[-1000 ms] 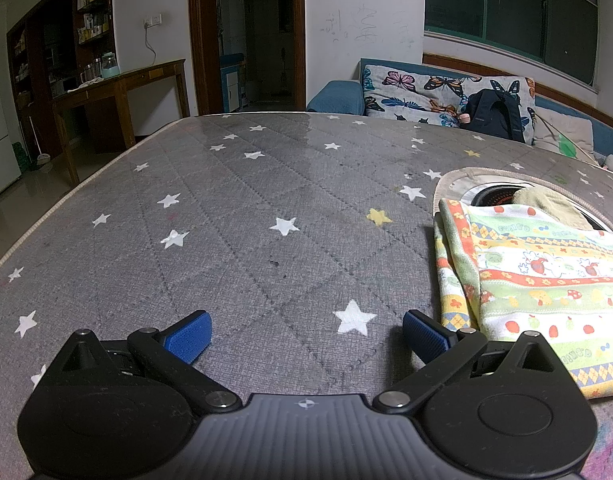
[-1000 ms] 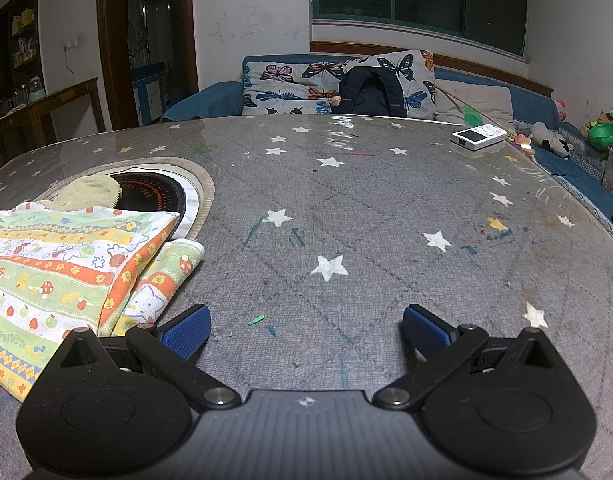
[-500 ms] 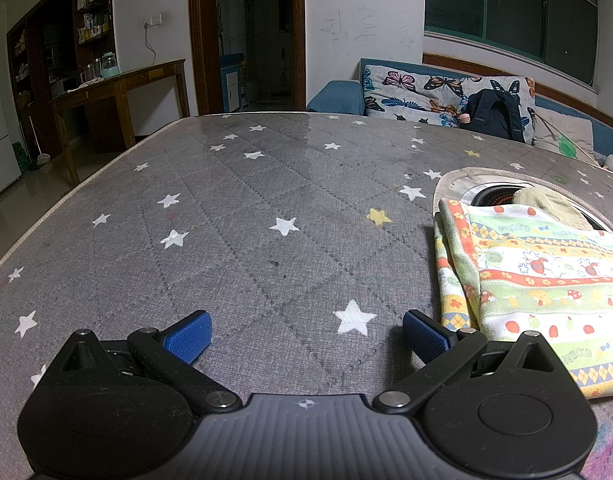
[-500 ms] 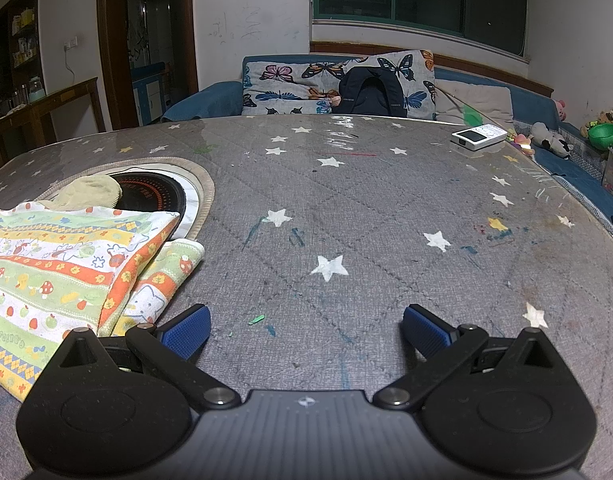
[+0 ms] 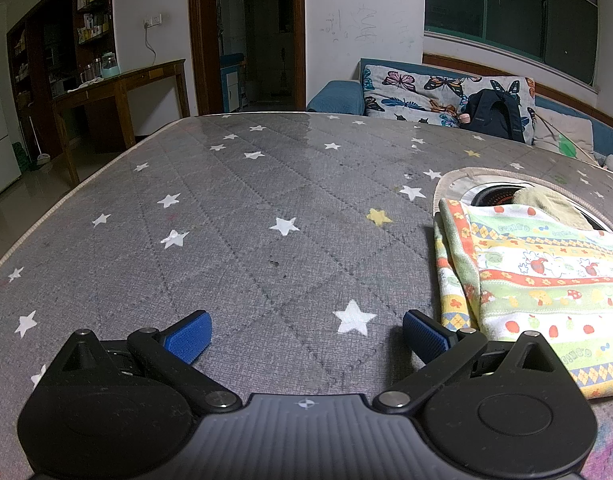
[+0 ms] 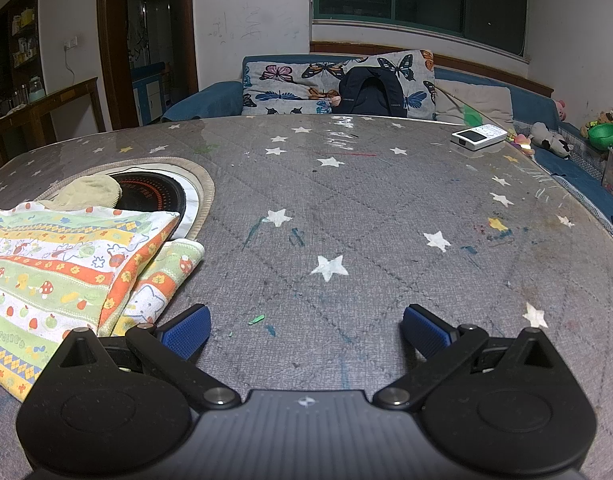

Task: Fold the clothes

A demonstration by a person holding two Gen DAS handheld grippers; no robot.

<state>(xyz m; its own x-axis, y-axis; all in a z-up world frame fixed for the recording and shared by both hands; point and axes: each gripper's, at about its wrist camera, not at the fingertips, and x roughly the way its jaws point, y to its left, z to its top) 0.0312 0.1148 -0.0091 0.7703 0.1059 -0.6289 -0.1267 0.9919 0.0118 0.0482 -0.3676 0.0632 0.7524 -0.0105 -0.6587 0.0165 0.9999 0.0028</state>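
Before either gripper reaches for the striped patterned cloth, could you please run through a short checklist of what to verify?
1. Left gripper open and empty: ok.
2. Right gripper open and empty: ok.
3. Striped, fruit-and-mushroom patterned cloth lies between the grippers, touched by neither: ok.
4. Cloth flat and square: not ok; a lower layer sticks out at its right edge.
5. Grey star-print table cover clear beside the cloth: ok.
6. Pale yellow-green cloth behind on the round burner: whether it touches the striped one, cannot tell.

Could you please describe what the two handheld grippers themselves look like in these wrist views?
The left gripper and right gripper look identical: a ribbed dark grey body with a small crosshair mark, matte black linkage arms on silver pivot pins, round black side housings, and fingers faced with ridged blue pads. No cables or sleeves show.
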